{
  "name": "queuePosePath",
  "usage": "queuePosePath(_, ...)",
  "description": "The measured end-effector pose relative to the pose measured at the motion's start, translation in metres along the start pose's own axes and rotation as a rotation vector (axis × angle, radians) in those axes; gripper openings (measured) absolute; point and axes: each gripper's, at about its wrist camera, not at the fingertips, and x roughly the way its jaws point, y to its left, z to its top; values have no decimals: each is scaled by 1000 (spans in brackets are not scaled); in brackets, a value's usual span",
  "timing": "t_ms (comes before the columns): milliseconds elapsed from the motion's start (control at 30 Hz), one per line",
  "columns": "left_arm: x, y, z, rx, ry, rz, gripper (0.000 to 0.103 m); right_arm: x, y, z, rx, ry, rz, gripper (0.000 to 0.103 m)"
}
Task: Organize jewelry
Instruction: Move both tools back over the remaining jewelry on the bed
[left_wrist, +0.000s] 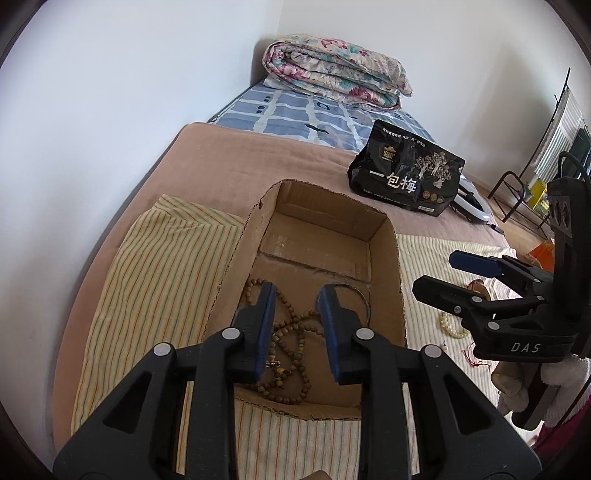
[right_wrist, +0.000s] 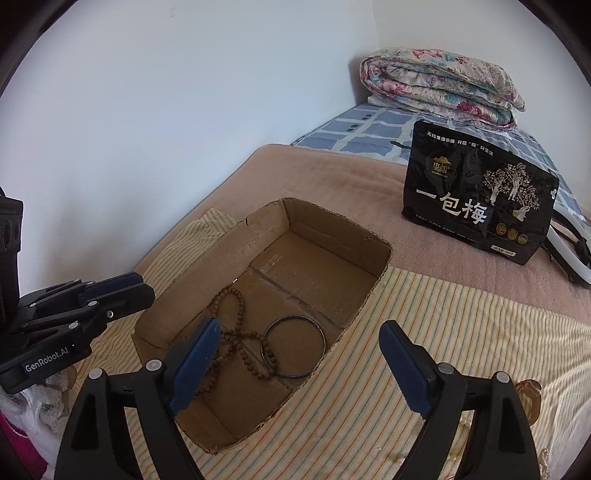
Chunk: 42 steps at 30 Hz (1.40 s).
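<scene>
An open cardboard box (left_wrist: 391, 258) sits on a striped cloth (left_wrist: 159, 266) on the bed. Inside it lie a brown wooden bead necklace (left_wrist: 291, 332) and a thin dark bangle (left_wrist: 364, 302). My left gripper (left_wrist: 297, 291) hovers over the box, jaws a little apart above the beads and pressing on nothing. My right gripper (right_wrist: 300, 326) stands wide open and empty over the box's (right_wrist: 258, 236) right edge, above the bangle (right_wrist: 295, 347) and beads (right_wrist: 236, 332). A cream bead bracelet (left_wrist: 452, 328) and a red string (left_wrist: 476, 360) lie on the cloth under the right gripper (left_wrist: 437, 271).
A black snack bag (left_wrist: 406, 173) stands behind the box, with a white object partly behind it. A folded floral quilt (left_wrist: 332, 70) lies at the bed's far end. A white wall runs along the left. An amber piece (right_wrist: 530, 395) rests on the cloth at right.
</scene>
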Motion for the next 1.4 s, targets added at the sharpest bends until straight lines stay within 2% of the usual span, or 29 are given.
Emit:
queuePosePath(267,-15,-13,-2,26,-29,29,24,-23,-8,-5,15,-25,-21,89)
queuePosePath(667,-47,-47,-1,92,-87,20,24,-77,-24,-16,33,-96,-88,93)
queuePosePath(700,-48,-51,-1,101,-86,15,25,-83,-27,-17,36,-100,-97,96)
queuePosePath(767,-50,-59,-2,114,-85,-2,43,-95,-33,-22,35,-113,-119,100)
queuePosePath(867,-53,-72,-6,128,-93,-16,51,-115,-46,-31,33,-129,-179,102)
queuePosePath(1167,-37,-116,-20,184,-59,-76,51,-173,-109,-71,74,-145,-322,103)
queuePosePath(1400,-17,-153,-31,235,-22,-109,51,-197,-157,-107,162,-129,-390,103)
